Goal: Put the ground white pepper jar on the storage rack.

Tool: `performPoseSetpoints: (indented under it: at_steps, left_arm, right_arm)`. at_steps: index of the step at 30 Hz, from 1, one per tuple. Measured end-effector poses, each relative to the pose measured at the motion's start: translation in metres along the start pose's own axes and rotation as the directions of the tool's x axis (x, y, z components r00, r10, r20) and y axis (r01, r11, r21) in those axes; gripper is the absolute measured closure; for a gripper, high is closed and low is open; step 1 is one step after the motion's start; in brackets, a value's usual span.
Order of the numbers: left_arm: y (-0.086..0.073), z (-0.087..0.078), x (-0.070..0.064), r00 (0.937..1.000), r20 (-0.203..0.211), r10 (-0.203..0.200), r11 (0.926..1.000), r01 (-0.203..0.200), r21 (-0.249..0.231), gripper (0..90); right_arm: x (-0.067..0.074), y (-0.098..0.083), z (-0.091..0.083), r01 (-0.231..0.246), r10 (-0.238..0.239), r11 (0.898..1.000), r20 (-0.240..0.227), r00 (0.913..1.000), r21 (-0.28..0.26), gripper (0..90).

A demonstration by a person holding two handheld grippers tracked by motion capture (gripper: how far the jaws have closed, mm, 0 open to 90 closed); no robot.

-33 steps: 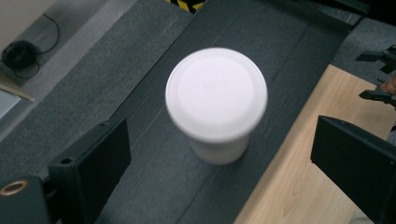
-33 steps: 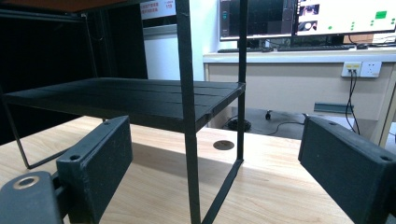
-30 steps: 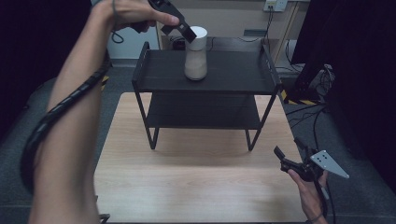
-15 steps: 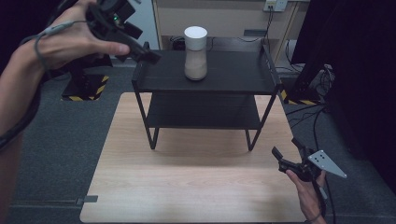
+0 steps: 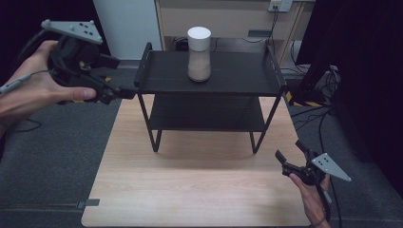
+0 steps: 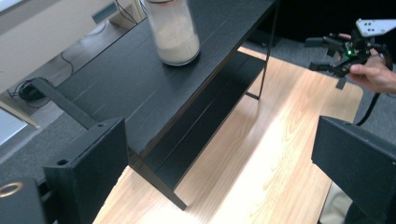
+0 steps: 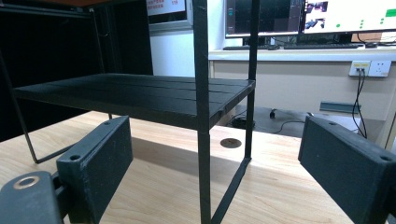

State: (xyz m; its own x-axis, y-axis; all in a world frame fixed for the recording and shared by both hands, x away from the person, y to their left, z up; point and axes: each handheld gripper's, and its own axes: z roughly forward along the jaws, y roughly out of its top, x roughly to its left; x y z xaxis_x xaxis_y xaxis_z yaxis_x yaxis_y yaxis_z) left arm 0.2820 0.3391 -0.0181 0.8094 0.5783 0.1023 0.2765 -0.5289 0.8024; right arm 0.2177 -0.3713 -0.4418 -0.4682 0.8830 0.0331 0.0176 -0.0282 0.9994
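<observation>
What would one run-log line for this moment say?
jar: upright on rack top shelf | left gripper: open, beside rack | right gripper: open, over table

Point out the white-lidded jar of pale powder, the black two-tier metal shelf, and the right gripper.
White-lidded jar of pale powder [image 5: 199, 61], high view, on its glass body.
Black two-tier metal shelf [image 5: 237, 76], high view, bare top deck.
Right gripper [image 5: 291, 158], high view, between its fingertips.

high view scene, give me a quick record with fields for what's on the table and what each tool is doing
table: light wooden top
shelf: black two-tier rack standing on the table
jar: white-lidded jar with pale contents, upright on the top tier
lower tier: nothing visible on it
left tool: open, holding nothing, beside the rack's left end, off the table's left edge
right tool: open, holding nothing, at the table's near right corner
</observation>
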Motion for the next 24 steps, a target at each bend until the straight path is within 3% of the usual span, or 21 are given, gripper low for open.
performPoseSetpoints:
  at_steps: [6,8,15,24]
  left_arm:
    - [-0.018,-0.007,-0.011,0.9998,-0.001,0.019,0.9997,-0.019,-0.014,1.9]
    - [-0.027,-0.011,-0.017,0.9997,0.000,0.025,0.9986,-0.025,-0.046,2.0]
    - [-0.047,-0.015,-0.020,0.9999,-0.001,0.017,0.9966,-0.017,-0.081,2.0]
    - [-0.051,-0.015,-0.019,0.9999,-0.010,0.009,0.9969,-0.010,-0.079,2.1]
  right_arm:
    - [0.000,-0.001,0.000,-0.006,0.006,1.000,0.006,1.0000,0.000,9.8]
    - [0.001,0.000,0.000,-0.006,0.006,1.000,0.005,1.0000,0.000,9.8]
    - [0.001,0.000,0.000,-0.005,0.005,1.000,0.004,1.0000,0.002,9.8]
    - [0.002,0.000,0.000,-0.005,0.005,1.000,0.004,1.0000,0.003,9.8]
